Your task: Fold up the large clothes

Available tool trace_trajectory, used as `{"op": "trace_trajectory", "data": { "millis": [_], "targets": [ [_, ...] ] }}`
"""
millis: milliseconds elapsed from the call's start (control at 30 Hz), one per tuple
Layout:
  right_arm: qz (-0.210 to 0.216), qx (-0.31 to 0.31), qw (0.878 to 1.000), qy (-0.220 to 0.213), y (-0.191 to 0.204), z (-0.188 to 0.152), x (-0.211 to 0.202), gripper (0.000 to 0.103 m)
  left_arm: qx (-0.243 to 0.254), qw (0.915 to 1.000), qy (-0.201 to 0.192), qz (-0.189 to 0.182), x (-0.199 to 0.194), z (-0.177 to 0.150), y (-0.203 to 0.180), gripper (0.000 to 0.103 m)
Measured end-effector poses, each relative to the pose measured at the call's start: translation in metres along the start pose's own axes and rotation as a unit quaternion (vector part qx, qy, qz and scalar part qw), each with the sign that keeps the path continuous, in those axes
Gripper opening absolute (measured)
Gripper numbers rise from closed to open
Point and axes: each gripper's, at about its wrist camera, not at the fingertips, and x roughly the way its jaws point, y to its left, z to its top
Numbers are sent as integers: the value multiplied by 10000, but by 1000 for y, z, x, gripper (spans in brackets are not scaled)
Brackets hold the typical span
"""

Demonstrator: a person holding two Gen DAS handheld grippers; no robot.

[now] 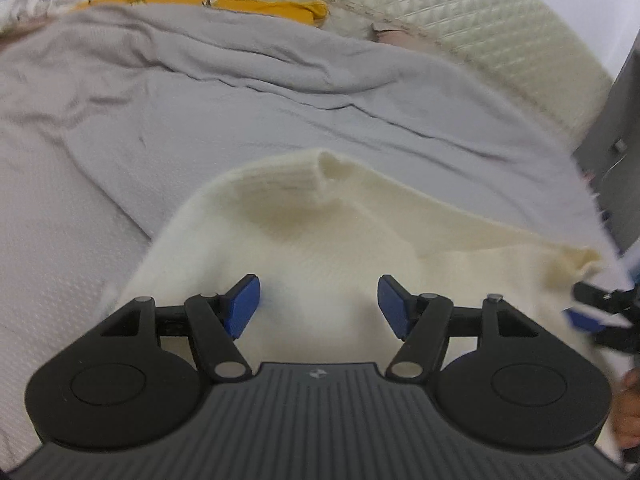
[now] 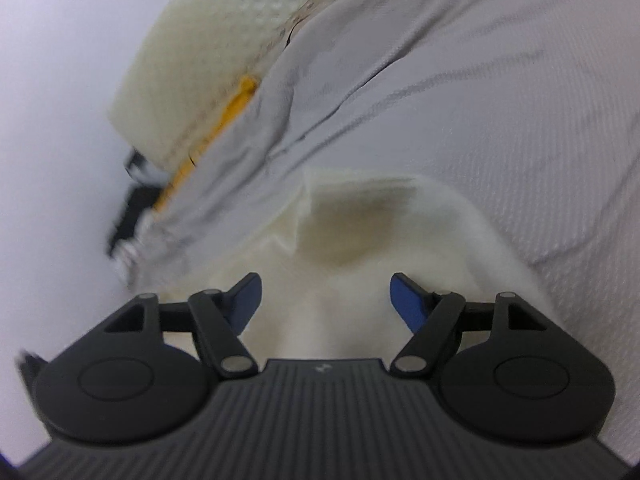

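The cream knit sweater lies spread on the bed in the lower middle of both wrist views, its ribbed collar pointing toward the top of the frame, resting partly on a rumpled grey blanket and partly on the pale textured sheet. The left hand-held gripper hovers over the knit with its blue pads spread wide and nothing between them; the right hand-held gripper is likewise wide apart and empty, also seen blurred at the right edge of the left view. Both seem poised over the body to pick grasp points for a fold. A yellow cloth lies against the quilted headboard at upper frame
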Motion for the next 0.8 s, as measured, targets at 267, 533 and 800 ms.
{"op": "trace_trajectory", "data": {
  "millis": [267,533,800],
  "targets": [
    [-1090,-1101,9871,-400,8,4,21,61,145,9976,-281,613,21,7,5,70],
    [-1338,-1433,9805,-159,0,1,43,61,210,9967,-43,789,43,8,8,70],
    [-1314,-1437,9806,-208,8,1,38,61,244,9968,-114,747,23,5,0,70]
  ]
}}
